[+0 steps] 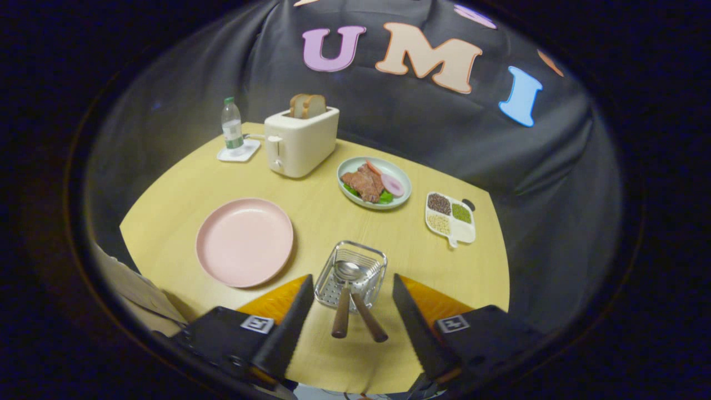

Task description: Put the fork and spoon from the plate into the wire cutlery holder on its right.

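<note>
The gripper [351, 311] hangs above the table with its two fingers [289, 325] spread wide apart, jaws fully parted and nothing pressed between them. Both fingers slant inward toward their tips, level with each other, each serrated inner edge facing the open gap.

Dim booth with warm, even light falling from above onto a yellow wooden table [311, 222], the brightest area. Soft, short shadows sit beside a pink plate [244, 241] and a toaster [300, 141]. Mild glare glints on a wire cutlery holder [351, 275]. Strong fisheye distortion curves the table's edges. The centre is sharp; the gripper [350, 311], its fingers spread apart, looks slightly soft up close.
</note>
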Available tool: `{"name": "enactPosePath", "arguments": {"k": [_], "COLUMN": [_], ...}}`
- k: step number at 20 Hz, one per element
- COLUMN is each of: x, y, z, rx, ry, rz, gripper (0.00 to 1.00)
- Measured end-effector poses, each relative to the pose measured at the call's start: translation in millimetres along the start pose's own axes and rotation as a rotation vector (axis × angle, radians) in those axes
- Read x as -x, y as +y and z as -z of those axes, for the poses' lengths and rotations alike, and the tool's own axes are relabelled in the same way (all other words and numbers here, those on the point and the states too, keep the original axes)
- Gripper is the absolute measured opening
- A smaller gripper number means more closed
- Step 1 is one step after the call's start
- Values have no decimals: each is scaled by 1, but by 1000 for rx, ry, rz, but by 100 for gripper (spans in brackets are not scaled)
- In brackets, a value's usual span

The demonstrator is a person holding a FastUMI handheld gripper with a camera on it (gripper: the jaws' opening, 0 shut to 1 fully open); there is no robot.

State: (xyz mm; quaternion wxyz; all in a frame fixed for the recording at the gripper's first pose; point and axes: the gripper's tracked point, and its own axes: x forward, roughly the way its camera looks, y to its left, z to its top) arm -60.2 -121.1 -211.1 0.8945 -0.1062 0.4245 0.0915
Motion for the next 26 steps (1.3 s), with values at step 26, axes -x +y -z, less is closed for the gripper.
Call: {"name": "enactPosePath", "arguments": {"k": [26], "x": [130], "y": [41], "z": [-142], "rx": [-190], "ry": [-750], "rz": [152], "gripper": [100]}}
